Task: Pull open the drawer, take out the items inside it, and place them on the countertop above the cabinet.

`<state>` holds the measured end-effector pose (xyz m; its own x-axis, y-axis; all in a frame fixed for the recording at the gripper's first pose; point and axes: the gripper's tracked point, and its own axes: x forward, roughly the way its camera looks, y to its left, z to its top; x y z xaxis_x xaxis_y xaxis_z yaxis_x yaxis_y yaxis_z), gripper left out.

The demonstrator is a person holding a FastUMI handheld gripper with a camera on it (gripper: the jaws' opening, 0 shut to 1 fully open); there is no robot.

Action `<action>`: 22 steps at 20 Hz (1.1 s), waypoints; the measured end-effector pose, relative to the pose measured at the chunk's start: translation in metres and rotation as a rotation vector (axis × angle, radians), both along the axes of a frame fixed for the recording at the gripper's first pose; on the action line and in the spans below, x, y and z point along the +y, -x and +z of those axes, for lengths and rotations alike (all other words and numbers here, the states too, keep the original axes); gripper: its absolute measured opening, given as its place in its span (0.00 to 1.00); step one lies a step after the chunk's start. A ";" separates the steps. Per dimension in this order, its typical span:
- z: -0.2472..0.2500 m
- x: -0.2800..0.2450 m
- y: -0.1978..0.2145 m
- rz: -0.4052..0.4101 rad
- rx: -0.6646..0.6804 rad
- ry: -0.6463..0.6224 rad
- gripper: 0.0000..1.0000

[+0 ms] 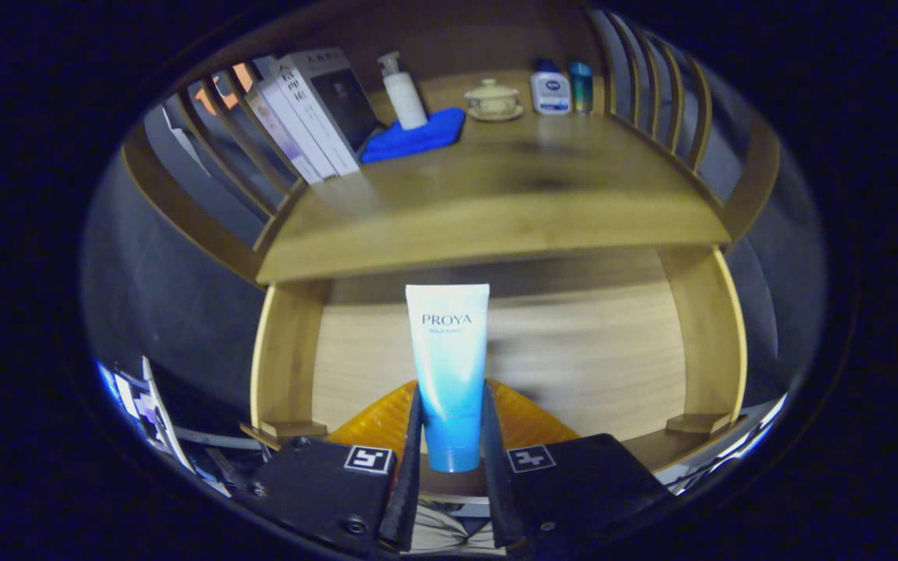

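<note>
Between the fingers [415,436] of the gripper [449,456], both pinching its lower end, a tube [449,366] stands upright w/ long axis vertical, over the open drawer [496,366]. Countertop [496,195] lies above & beyond. Tube looks white up top, fading to blue at the cap end.

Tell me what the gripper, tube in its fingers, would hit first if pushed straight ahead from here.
Probably the front edge of the wooden countertop: the gripper, shut on the tube, holds the tube's top just below it. Depth is unclear; the tube might pass under instead.
</note>
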<state>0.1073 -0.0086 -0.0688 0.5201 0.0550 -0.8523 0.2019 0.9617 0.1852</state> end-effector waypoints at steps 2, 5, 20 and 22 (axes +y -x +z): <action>0.017 -0.006 -0.010 -0.012 -0.028 0.011 0.40; 0.032 -0.012 -0.033 -0.001 -0.054 0.035 0.40; 0.037 -0.019 -0.164 -0.015 -0.116 0.038 0.40; 0.030 -0.024 -0.175 -0.037 -0.124 0.039 0.40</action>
<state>0.2823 -0.0322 -0.0387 0.6226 0.0017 -0.7826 0.2151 0.9611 0.1732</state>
